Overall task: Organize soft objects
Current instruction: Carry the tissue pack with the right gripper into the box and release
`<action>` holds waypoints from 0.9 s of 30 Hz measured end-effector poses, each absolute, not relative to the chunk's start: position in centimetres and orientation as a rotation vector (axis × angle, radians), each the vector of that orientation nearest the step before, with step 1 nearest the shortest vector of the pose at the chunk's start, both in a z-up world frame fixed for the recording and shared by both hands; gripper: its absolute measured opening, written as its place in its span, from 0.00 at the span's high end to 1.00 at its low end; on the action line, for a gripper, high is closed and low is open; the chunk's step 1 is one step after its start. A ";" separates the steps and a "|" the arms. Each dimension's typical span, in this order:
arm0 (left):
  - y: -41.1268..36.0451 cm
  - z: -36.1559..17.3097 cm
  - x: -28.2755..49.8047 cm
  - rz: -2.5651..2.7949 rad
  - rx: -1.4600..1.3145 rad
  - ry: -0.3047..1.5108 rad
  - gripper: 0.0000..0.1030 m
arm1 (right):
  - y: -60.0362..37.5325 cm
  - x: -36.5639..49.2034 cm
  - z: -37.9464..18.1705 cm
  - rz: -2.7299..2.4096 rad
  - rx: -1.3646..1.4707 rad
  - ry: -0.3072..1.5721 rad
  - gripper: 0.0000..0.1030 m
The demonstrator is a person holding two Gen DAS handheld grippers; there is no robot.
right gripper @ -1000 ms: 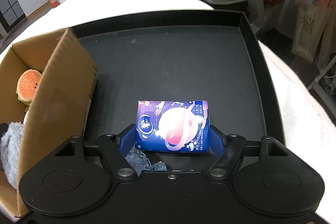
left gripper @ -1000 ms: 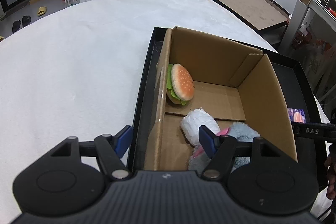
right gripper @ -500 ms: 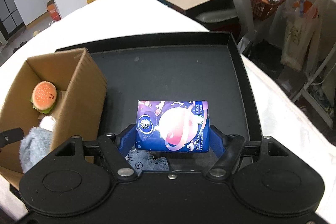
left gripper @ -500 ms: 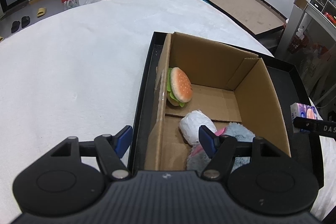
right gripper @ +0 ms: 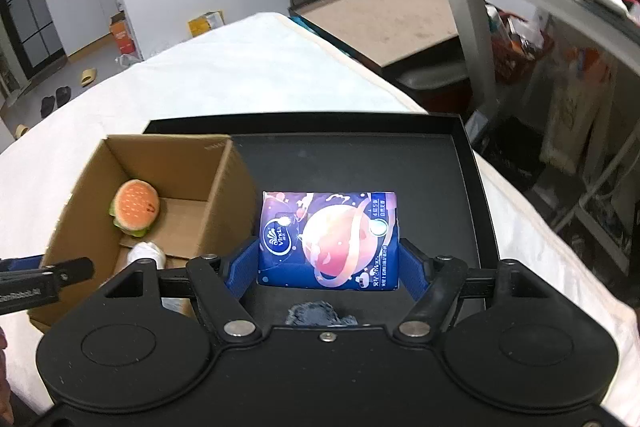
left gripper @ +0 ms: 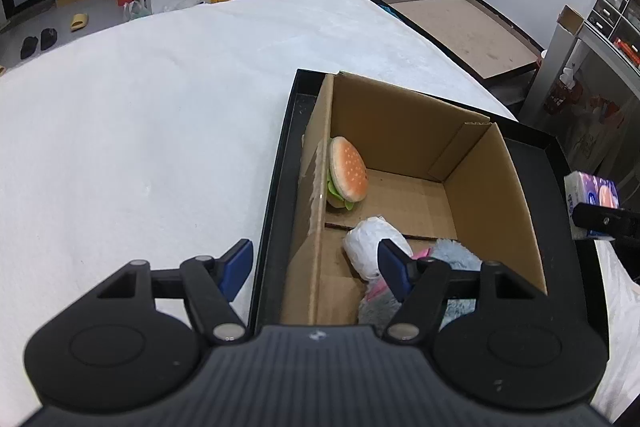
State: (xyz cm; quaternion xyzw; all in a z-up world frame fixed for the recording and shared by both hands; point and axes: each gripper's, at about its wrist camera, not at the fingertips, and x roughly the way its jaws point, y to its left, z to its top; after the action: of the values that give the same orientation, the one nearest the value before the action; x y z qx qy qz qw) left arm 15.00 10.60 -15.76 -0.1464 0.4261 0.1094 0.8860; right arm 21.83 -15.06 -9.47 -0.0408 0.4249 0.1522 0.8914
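My right hand-held gripper (right gripper: pixel 328 263) is clamped on the tissue pack (right gripper: pixel 329 239) by its short ends; it's light, squashy, slick-wrapped. Left hand-held gripper (left gripper: pixel 316 265) hangs apart, empty.

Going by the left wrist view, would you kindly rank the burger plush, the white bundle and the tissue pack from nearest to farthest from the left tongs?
1. White bundle: in the cardboard box, right beside the left tongs.
2. Burger plush: farther back, against the box's left wall.
3. Tissue pack: outside the box at far right, gripped by the right tongs.
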 end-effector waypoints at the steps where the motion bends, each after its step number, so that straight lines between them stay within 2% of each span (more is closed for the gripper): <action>1: 10.7 -15.7 15.0 0.226 -0.309 0.887 0.35 | -14.8 21.7 -9.2 0.319 -0.093 0.875 0.32; 13: 11.3 -15.9 14.8 0.198 -0.347 0.883 0.42 | -11.8 20.7 -6.9 0.362 -0.122 0.833 0.32; 16: 11.6 -16.1 14.8 0.189 -0.367 0.891 0.50 | -10.9 20.5 -6.4 0.380 -0.127 0.825 0.32; 21: 12.0 -16.7 15.1 0.195 -0.392 0.916 0.76 | -9.4 20.3 -5.9 0.405 -0.133 0.812 0.32; 23: 12.4 -16.7 14.9 0.207 -0.405 0.912 0.82 | -8.9 20.3 -5.8 0.414 -0.138 0.810 0.32; 27: 12.7 -16.8 14.9 0.207 -0.422 0.914 0.83 | -8.0 20.2 -5.8 0.432 -0.143 0.810 0.32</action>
State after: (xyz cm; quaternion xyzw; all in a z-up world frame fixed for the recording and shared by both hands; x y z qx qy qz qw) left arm 14.86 12.71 -16.83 -0.2016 0.4370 0.0992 0.8709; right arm 20.19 -8.03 -5.76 -0.0692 0.3904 0.2082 0.8941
